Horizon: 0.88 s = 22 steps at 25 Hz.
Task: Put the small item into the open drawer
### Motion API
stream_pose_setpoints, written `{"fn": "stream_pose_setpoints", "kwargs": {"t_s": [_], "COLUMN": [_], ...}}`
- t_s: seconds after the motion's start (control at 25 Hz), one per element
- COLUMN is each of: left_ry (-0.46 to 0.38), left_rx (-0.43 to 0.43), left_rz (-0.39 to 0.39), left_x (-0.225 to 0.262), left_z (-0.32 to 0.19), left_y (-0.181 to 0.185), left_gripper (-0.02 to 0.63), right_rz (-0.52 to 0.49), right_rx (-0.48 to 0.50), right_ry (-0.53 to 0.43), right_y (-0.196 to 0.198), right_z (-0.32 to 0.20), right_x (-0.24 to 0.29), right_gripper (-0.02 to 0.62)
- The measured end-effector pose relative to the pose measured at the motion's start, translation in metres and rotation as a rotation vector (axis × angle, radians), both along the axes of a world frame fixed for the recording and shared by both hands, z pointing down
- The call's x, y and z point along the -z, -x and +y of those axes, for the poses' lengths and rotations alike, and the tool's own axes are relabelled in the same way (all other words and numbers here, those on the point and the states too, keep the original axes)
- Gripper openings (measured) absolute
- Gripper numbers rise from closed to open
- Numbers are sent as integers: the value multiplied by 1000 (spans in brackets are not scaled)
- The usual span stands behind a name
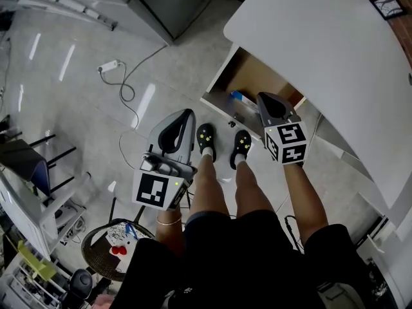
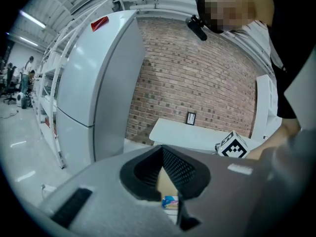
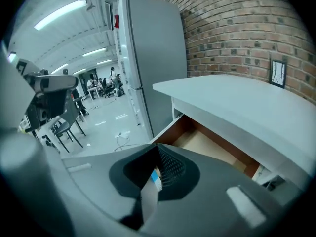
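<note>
The drawer (image 1: 223,77) stands open under the white table (image 1: 322,44). A small blue and white item (image 1: 239,97) lies inside it near the front. My right gripper (image 1: 271,105) hovers over the drawer's right part, just right of the item, jaws shut with nothing between them. Through its jaws the right gripper view shows a bit of the item (image 3: 156,176) and the drawer (image 3: 190,125). My left gripper (image 1: 177,125) hangs left of the drawer over the floor, jaws together and empty. The left gripper view shows the item (image 2: 170,201) below its jaws.
The person's feet in black shoes (image 1: 206,138) stand right before the drawer front. A grey fridge (image 1: 167,5) is at the back left. A power strip with cable (image 1: 109,65) lies on the floor. A chair (image 1: 26,159) and a round stool (image 1: 112,243) stand at left.
</note>
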State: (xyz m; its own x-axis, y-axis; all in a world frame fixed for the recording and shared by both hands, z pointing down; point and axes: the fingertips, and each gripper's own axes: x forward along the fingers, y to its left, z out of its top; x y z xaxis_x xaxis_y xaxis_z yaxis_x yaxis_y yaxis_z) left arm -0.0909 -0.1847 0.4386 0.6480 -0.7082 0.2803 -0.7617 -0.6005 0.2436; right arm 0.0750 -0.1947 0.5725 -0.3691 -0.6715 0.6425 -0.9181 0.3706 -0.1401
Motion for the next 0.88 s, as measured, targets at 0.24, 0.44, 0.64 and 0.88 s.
{"fn": "stream_pose_setpoints", "kwargs": {"t_s": [0.24, 0.44, 0.64, 0.88], "left_ry": [-4, -15, -20, -33], "left_rx": [-18, -35, -56, -72], "left_rz": [-12, -20, -28, -37], "left_x": [12, 21, 36, 51], "left_z": [2, 3, 6, 8], "left_y": [-1, -3, -7, -13], "left_gripper": [-3, -3, -3, -3], "right_rz": [-51, -77, -108, -122], "right_rx": [-53, -105, -161, -180], "right_ry": [-35, -60, -76, -104], "right_y": [-4, -14, -24, -32], "right_z": [4, 9, 14, 16], "right_x": [28, 45, 65, 88], "right_gripper": [12, 11, 11, 12]}}
